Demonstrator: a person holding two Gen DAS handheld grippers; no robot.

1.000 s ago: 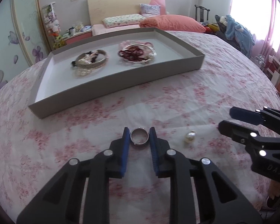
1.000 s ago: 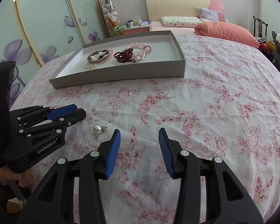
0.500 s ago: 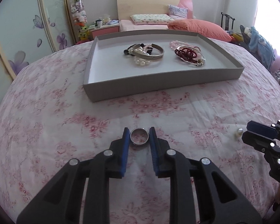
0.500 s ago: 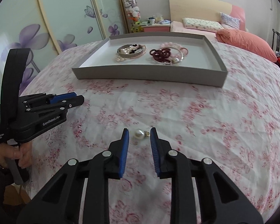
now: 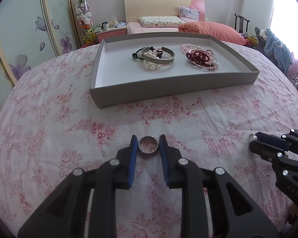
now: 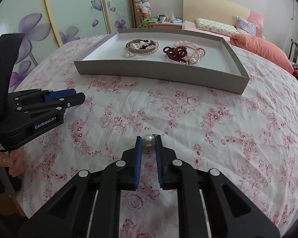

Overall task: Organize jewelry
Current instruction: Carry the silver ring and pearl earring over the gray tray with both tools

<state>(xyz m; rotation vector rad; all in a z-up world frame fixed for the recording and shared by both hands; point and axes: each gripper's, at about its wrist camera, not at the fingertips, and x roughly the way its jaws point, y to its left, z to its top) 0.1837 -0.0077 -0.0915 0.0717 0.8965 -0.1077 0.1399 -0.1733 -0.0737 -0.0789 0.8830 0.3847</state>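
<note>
Left gripper [image 5: 148,145]: jaws set against both sides of a silver ring [image 5: 148,145], which lies flat on the floral bedspread [image 5: 49,119]. Right gripper [image 6: 148,141]: jaws closing on a pearl earring [image 6: 148,140]; the pearl sits between the pads, which appear to meet its sides, with a small metal fitting just visible at its upper right.

Handling judgement: both pieces are light, hard and smooth. The ring is rigid and offers two opposed outer faces, so the present hold across its width looks sound. The pearl is round and likely to squirt out under uneven pressure; a hold across its widest part, well back on the pads, seems safest. The fitting looks delicate.

Surroundings: a grey tray [image 5: 168,87] stands farther up the bed, holding a silver bangle with pearl and black beads [image 5: 158,56] and a dark red bead bracelet [image 5: 198,56] on a thin bangle. Its near wall must be cleared; the left part of its floor is free. Soft bedding could swallow a dropped piece.
</note>
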